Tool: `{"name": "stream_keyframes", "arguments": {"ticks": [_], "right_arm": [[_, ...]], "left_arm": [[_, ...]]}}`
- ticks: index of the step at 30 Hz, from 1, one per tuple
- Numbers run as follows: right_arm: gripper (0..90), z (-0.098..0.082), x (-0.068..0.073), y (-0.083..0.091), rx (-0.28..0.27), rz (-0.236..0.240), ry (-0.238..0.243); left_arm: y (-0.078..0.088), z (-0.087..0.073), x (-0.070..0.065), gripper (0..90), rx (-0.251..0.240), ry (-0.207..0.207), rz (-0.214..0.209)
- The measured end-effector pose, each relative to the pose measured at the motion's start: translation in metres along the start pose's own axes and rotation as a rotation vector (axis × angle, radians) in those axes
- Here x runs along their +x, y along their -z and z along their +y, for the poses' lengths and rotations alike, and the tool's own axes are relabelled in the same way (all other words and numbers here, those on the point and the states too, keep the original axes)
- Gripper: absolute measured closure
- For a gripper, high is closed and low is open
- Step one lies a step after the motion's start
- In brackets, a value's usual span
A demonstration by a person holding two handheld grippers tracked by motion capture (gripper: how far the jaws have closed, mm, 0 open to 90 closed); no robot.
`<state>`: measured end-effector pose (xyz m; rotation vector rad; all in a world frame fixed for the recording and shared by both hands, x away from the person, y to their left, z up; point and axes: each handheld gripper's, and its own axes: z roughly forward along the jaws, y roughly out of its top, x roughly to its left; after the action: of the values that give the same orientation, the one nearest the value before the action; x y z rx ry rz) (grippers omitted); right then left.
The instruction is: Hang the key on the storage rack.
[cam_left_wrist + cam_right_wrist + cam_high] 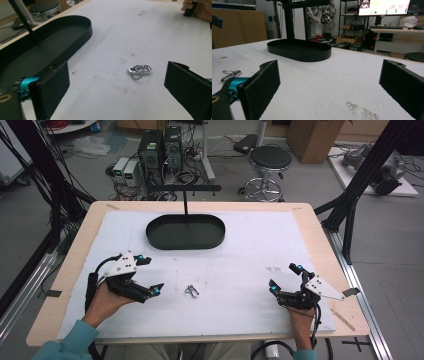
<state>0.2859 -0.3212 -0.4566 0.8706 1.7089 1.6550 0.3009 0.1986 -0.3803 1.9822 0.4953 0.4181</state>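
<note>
A small metal clip (192, 291), perhaps a carabiner with a ring, lies flat on the white surface (250, 265), near the front edge and between the two tools. The left tool (149, 275) sits just left of the clip, jaws spread wide, holding nothing. The right tool (284, 277) rests well apart on the right, jaws also spread. A black oval tray (185, 231) stands farther back, behind the clip.
</note>
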Motion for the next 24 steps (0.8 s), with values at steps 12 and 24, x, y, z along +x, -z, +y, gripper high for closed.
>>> {"name": "stream_keyframes", "arguments": {"ticks": [12, 24], "right_arm": [[2.5, 0.0, 0.0, 0.0, -0.001, 0.0, 0.003], [2.5, 0.0, 0.0, 0.0, -0.003, 0.0, -0.001]], "left_arm": [[-0.029, 0.017, -0.007, 6.4, 0.093, -0.055, -0.079], [-0.065, 0.027, -0.016, 6.5, 0.194, -0.111, -0.154]]}}
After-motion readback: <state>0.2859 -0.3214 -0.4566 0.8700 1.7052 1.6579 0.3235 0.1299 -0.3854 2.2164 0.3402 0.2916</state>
